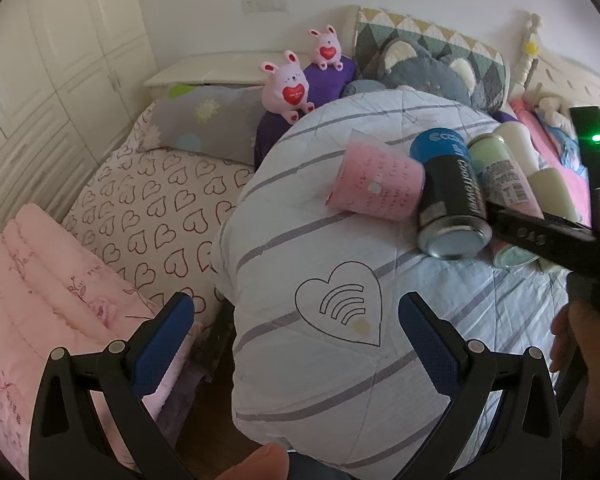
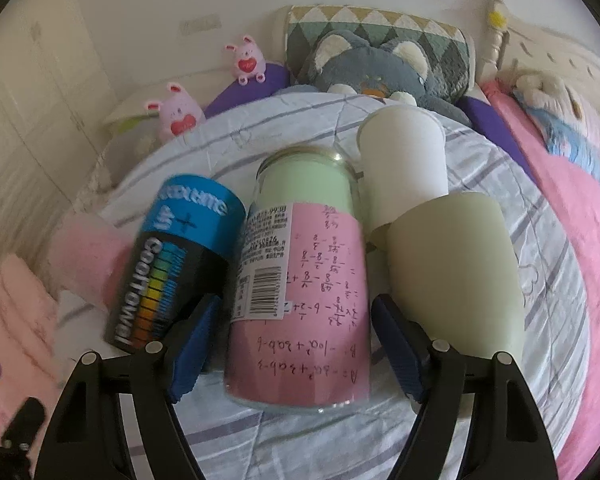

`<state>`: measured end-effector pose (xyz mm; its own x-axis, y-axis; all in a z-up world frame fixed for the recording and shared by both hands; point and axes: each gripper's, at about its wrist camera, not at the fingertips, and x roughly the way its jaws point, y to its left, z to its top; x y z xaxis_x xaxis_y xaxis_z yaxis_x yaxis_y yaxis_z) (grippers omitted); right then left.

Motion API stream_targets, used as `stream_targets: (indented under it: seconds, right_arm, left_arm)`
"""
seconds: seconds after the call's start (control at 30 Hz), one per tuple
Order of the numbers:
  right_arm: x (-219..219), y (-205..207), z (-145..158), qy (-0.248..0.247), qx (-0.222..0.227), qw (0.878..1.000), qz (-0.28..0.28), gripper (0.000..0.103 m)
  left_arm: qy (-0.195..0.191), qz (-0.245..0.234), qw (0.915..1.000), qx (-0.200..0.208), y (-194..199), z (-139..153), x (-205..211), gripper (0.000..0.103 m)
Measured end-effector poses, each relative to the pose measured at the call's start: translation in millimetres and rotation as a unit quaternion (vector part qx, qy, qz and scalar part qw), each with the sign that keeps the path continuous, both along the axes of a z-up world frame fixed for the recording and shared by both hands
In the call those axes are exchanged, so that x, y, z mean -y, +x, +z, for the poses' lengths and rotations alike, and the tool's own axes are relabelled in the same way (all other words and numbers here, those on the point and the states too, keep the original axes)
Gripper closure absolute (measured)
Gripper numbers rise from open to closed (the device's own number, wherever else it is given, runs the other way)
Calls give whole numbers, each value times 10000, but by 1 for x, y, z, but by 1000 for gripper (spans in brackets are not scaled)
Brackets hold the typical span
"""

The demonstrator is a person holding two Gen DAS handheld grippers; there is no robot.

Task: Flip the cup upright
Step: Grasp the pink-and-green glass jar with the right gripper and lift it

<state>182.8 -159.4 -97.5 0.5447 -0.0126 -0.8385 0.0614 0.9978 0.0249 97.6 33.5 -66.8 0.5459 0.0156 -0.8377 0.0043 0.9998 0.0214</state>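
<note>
Several cups and cans lie on their sides on a striped white quilt (image 1: pixel 320 360). A pink cup (image 1: pixel 376 182) lies leftmost, beside a black and blue can (image 1: pixel 448 196). In the right wrist view a glass jar with a pink and green label (image 2: pixel 304 288) lies between my right gripper's fingers. My right gripper (image 2: pixel 290 350) is open around the jar's lower end. A pale green cup (image 2: pixel 456 272) and a white paper cup (image 2: pixel 408 168) lie to its right, the black and blue can (image 2: pixel 172 264) to its left. My left gripper (image 1: pixel 296 320) is open and empty over the quilt.
Pink rabbit toys (image 1: pixel 286 88) and a grey plush cat (image 1: pixel 432 68) sit by the headboard. A heart-print sheet (image 1: pixel 152 208) and a folded pink blanket (image 1: pixel 40 300) lie to the left. A pink bedspread (image 2: pixel 572 240) lies to the right.
</note>
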Motion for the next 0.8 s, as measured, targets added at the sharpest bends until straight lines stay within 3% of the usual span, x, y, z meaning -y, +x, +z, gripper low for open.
stream_targets:
  seconds: [0.27,0.8]
  right_arm:
    - [-5,2,-6,-365,-60,9989,272,32]
    - [13,-48,25,861,299,9947,474,32]
  left_arm:
    - [15,-14,10000,29,-4,2,1,0]
    - [153,-60,9995,276,-38,26,9,0]
